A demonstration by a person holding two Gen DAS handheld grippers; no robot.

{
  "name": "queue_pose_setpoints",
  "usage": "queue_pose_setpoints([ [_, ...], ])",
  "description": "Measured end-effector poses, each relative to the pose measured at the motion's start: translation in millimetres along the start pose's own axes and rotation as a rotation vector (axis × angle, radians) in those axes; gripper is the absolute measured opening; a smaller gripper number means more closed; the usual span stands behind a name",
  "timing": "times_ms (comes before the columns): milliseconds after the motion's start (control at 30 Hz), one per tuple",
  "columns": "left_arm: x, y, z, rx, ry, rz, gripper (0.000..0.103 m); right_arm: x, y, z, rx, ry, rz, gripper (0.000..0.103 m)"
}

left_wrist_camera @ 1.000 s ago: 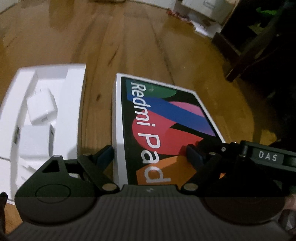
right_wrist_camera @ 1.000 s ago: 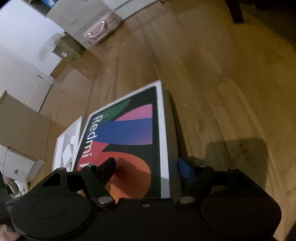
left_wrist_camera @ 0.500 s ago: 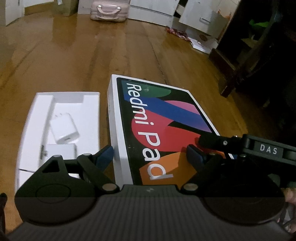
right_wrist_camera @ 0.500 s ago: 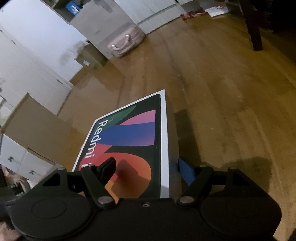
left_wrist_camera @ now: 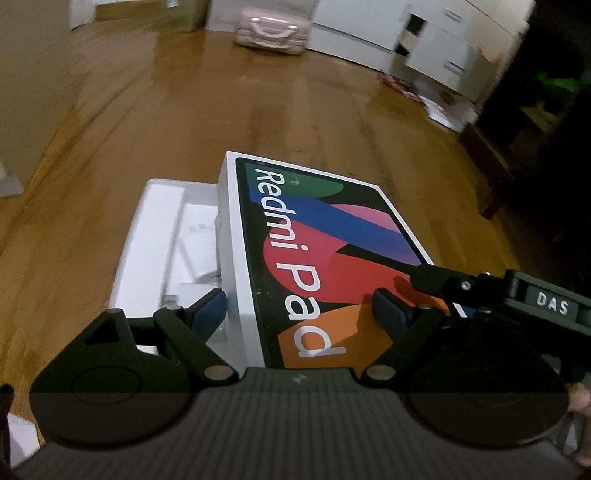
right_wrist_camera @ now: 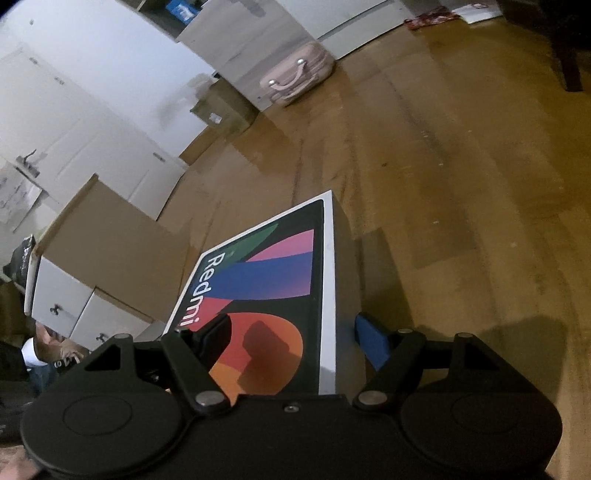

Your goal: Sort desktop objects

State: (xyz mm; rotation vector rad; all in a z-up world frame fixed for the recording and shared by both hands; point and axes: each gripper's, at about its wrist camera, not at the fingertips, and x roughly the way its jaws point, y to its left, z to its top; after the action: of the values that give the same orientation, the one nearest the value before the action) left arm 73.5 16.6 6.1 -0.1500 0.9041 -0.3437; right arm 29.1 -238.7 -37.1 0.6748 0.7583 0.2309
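A Redmi Pad box lid [left_wrist_camera: 325,258] with a colourful print is held above the wooden floor. My left gripper [left_wrist_camera: 299,310] straddles its near left corner, one finger outside the left wall, one over the top face. My right gripper [right_wrist_camera: 295,339] straddles the near right corner of the lid [right_wrist_camera: 280,280], its left finger on the top face and its blue-padded finger [right_wrist_camera: 369,343] beside the right wall. The right gripper's body [left_wrist_camera: 517,295] shows in the left wrist view. A white box tray [left_wrist_camera: 155,236] with white accessory packs [left_wrist_camera: 199,240] lies left, partly under the lid.
A pink case [left_wrist_camera: 273,31] [right_wrist_camera: 295,77] stands far back by white cabinets [left_wrist_camera: 424,40]. Brown cardboard sheets [right_wrist_camera: 110,251] lean at the left. Dark furniture [left_wrist_camera: 535,147] stands at the right. A person's hand [right_wrist_camera: 55,354] shows at lower left.
Both grippers have risen with the box lid. The lid has moved left, over the right edge of the white tray. More of the room's far side is in view.
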Motion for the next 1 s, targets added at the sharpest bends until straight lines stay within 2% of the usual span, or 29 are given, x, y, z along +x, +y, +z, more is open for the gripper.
queue_pose_setpoints([
  [167, 1.2, 28.9, -6.7, -0.062, 0.01, 0.026, 0.086, 24.5, 18.3, -5.9, -0.038, 0.032, 0.007, 0.08],
  [300, 6.6, 52.1, -11.8, -0.103, 0.014, 0.037, 0.086, 39.4, 17.9, -15.2, 0.01, 0.038, 0.054, 0.079],
  [400, 13.3, 65.0, -15.5, -0.133, 0.021, 0.041, 0.086, 47.2, 23.1, -20.1, 0.011, 0.047, 0.051, 0.079],
  [567, 24.0, 77.5, -15.0, -0.155, 0.037, 0.05, 0.086, 58.9, 33.1, -24.7, -0.011, 0.059, 0.027, 0.079],
  [767, 39.2, 88.5, -5.3, -0.158, 0.041, 0.06, 0.086, 73.2, 25.8, -25.9, 0.077, 0.033, 0.06, 0.079],
  [833, 44.6, 95.6, -2.0, -0.165, 0.049, 0.055, 0.086, 78.4, 23.4, -26.8, 0.099, 0.028, 0.068, 0.076],
  [1000, 55.8, 105.4, 3.4, -0.184, 0.056, 0.053, 0.086, 87.6, 22.4, -30.9, 0.114, 0.02, 0.074, 0.074],
])
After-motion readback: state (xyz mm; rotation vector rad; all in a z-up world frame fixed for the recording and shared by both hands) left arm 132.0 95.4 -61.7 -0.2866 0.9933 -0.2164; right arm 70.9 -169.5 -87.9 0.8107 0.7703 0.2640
